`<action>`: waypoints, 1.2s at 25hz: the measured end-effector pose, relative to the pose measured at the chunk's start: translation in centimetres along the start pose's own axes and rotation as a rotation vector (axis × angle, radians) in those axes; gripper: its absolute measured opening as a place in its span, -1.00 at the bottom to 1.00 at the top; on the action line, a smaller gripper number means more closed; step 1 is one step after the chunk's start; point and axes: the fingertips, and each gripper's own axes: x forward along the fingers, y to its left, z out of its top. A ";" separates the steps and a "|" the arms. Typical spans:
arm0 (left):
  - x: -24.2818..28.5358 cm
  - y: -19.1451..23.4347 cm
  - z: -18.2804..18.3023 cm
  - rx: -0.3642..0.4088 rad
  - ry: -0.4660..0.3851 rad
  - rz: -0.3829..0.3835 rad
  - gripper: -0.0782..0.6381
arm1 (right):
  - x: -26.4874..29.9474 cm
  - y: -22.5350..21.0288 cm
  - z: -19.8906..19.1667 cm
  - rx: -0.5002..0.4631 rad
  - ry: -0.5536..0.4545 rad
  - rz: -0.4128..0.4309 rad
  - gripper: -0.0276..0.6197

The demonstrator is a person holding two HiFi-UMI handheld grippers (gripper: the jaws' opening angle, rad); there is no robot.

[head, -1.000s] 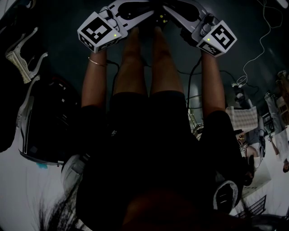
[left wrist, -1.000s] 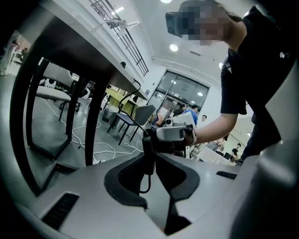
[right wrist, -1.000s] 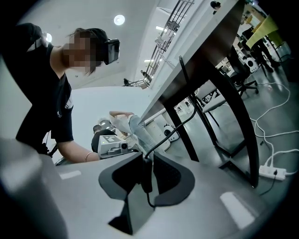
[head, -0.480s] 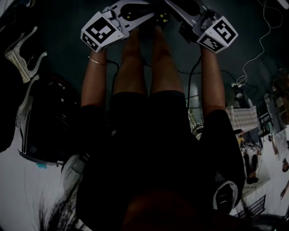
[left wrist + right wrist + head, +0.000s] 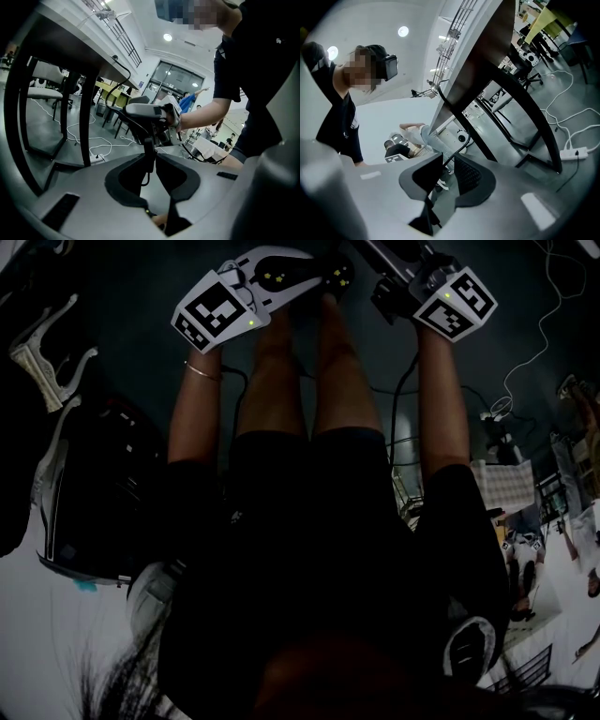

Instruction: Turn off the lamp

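1. Left claw (image 5: 150,158): the jaws pinch a thicker black section of the black cord (image 5: 149,143), with pads against both of its sides.
2. Right claw (image 5: 448,159): the jaws stand narrow and pinch a thin run of the same cord.
3. I hold both claws below the edge of the dark surface (image 5: 79,47). The cord hangs down from that edge.
4. Lamp: I cannot identify the lamp itself in any view.
5. Past the surface's legs, white cables (image 5: 70,136) lie on the grey floor (image 5: 42,117).
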 end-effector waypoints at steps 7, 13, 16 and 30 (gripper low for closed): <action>-0.2 -0.7 -1.1 0.042 0.056 -0.031 -0.58 | 0.5 -0.6 -0.1 0.095 -0.027 0.016 -0.75; -0.3 -0.9 -2.3 0.051 0.104 -0.027 -0.62 | 1.1 -0.4 -0.9 0.179 0.014 0.055 -0.74; -0.4 -1.1 -2.7 0.046 0.112 -0.029 -0.62 | 1.4 0.4 -1.1 0.179 0.031 0.090 -0.78; -1.6 1.8 -1.8 -0.025 0.012 0.107 -0.62 | 1.1 1.0 0.7 0.149 -0.051 0.109 -0.89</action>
